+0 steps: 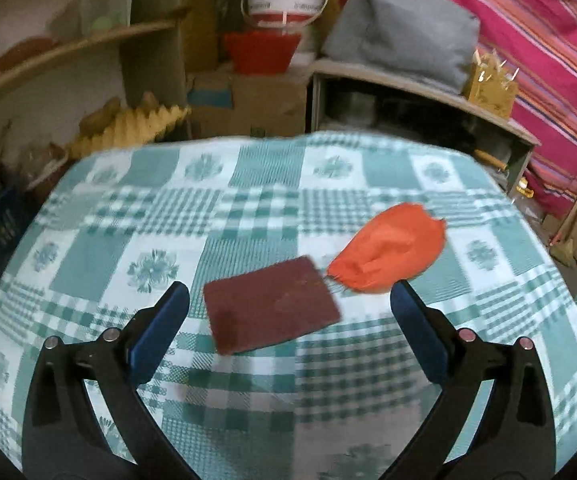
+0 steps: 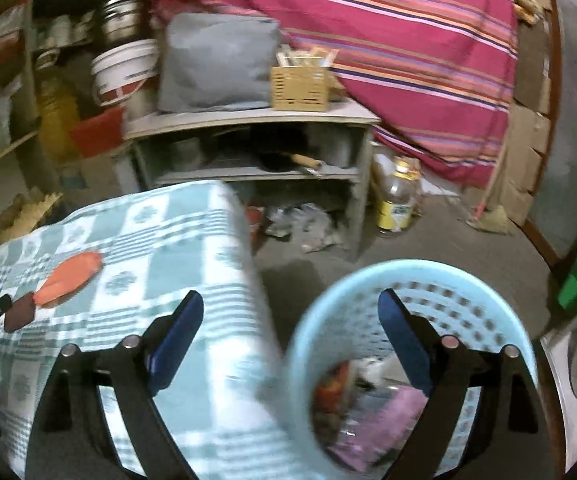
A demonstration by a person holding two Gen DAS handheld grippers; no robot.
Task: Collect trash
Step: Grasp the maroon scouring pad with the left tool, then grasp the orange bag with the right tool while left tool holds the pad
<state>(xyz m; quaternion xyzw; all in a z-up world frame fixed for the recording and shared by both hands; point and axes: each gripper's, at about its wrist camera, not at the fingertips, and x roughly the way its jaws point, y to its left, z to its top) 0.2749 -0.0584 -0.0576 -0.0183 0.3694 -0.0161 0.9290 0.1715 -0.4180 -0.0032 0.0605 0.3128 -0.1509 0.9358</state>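
The left gripper [image 1: 288, 300] hangs above the worktop [image 1: 88, 264] with its jaws spread wide and nothing between the pads. Just in front of it lie the two pieces of trash that are left on the checked cloth: a dark red scouring pad [image 1: 270, 310] and, touching its far right corner or almost touching, a crumpled orange bag [image 1: 388, 252]. The pad lies flat and between the two fingers as the camera sees it; the orange piece is a bit further and to the right.

The right gripper [image 2: 290, 316] is also released and empty. It is over the edge of the worktop, with a light blue basket [image 2: 368, 276] on the floor below its right finger. Some trash is already inside the basket, but the picture is too blurred to name it.

I judge the pad to be light, thin and a little springy, with a rough surface that does not slip. It is flat on the cloth, so the fingers should come down steeply and pinch it across the short side, or catch one edge; the soft cloth under it may be pinched too. The orange bag looks very light and soft, it will crush in the jaws. The best hold is on the raised folded middle, not the thin edge.
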